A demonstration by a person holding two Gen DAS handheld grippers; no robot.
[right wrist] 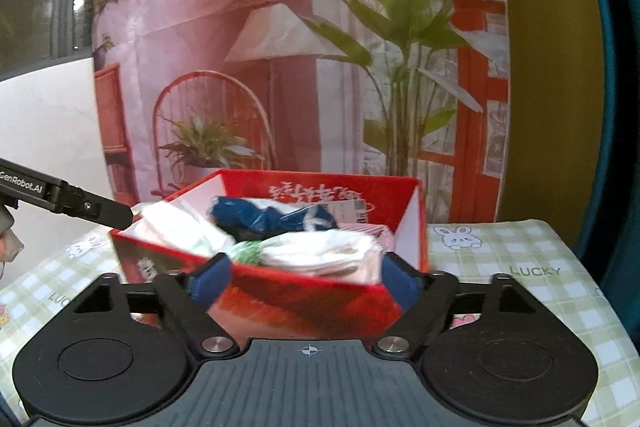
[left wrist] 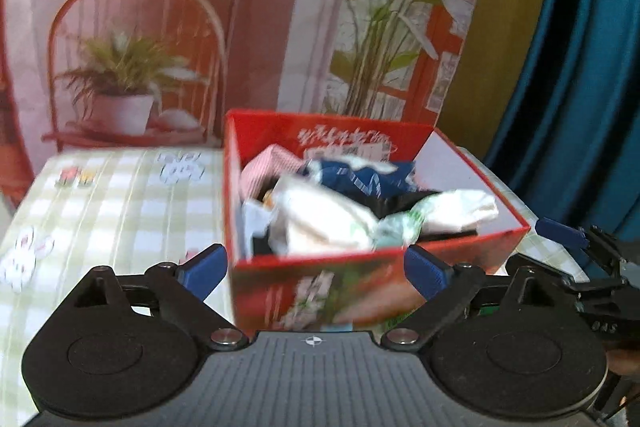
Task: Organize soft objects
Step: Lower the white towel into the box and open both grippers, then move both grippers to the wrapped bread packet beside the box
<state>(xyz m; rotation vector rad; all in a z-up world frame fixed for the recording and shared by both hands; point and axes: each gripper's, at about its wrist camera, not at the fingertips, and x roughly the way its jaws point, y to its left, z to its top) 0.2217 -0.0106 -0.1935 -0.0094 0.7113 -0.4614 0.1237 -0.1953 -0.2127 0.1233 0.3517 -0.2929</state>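
- Both grippers are wide open with nothing in them. The left gripper [left wrist: 316, 267] has its blue pads either side of the near wall of the red box [left wrist: 400, 251] without touching it, and the right gripper [right wrist: 306, 277] sits the same way at its own corner of the box.
- The soft stuff is all inside the box: a white packet with a green end [left wrist: 436, 211] at about 3 o'clock of the pile in the left view, a bigger white bundle [left wrist: 320, 219] at 6 o'clock, a dark blue piece [left wrist: 360, 179] at 12, and a pink striped bit [left wrist: 264, 163] up at 10 o'clock.
- My guess is the pile looks loose and jumbled because things got dropped in, not laid flat.
- The green-ended packet's long axis runs roughly 9-to-3 across the box, green end toward 9 in both views.
- The box sits on the checked tablecloth [left wrist: 100, 207], which looks bare otherwise, so I'd say it's nearly done.
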